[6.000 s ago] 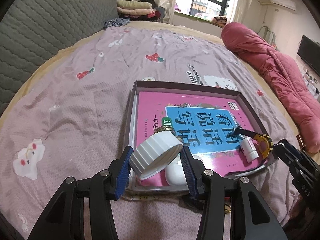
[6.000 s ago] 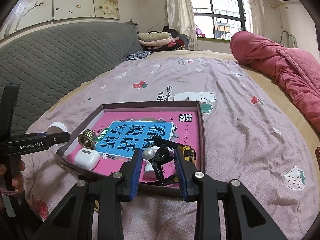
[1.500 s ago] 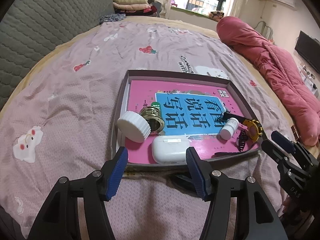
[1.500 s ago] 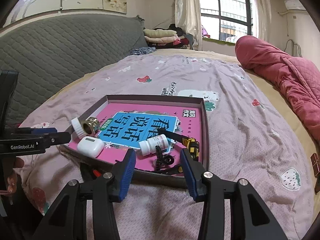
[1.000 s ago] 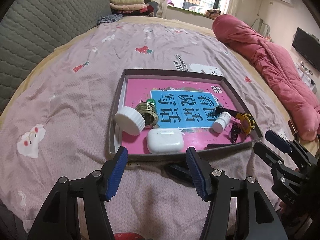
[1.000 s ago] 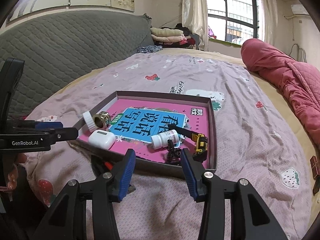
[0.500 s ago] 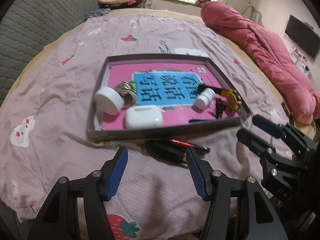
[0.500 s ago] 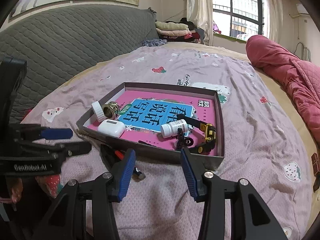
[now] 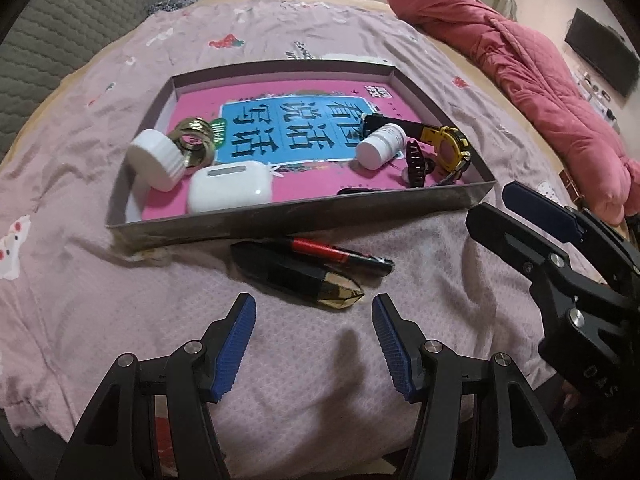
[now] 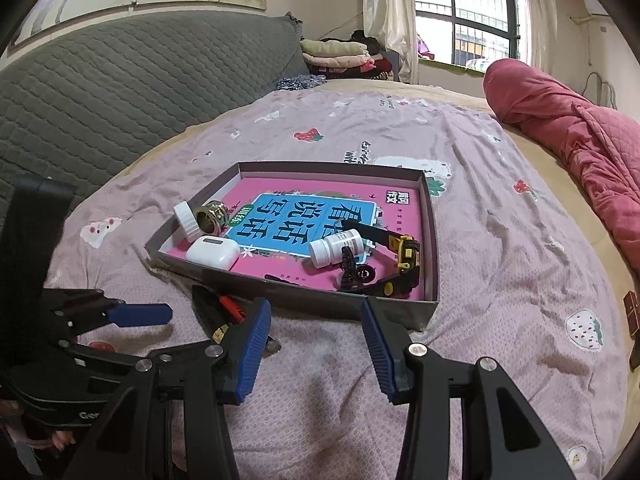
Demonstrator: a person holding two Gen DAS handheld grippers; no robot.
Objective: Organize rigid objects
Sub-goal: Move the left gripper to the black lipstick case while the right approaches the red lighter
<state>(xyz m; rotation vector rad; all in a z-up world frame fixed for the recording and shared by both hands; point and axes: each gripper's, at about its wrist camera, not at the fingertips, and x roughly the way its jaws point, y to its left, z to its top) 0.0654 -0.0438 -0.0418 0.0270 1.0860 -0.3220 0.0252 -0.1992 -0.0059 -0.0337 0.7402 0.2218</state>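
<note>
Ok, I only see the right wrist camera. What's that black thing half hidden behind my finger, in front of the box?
Observer: A black case with a pointed gold tip, lying on the bed outside the box.
Operator: Is the red thing part of it?
Observer: No, that's a separate red-and-black pen, lying between the case and the box.
Operator: Are the left fingers grabbing them?
Observer: No. The left fingers are open and empty, with the gold tip just ahead of them.
</note>
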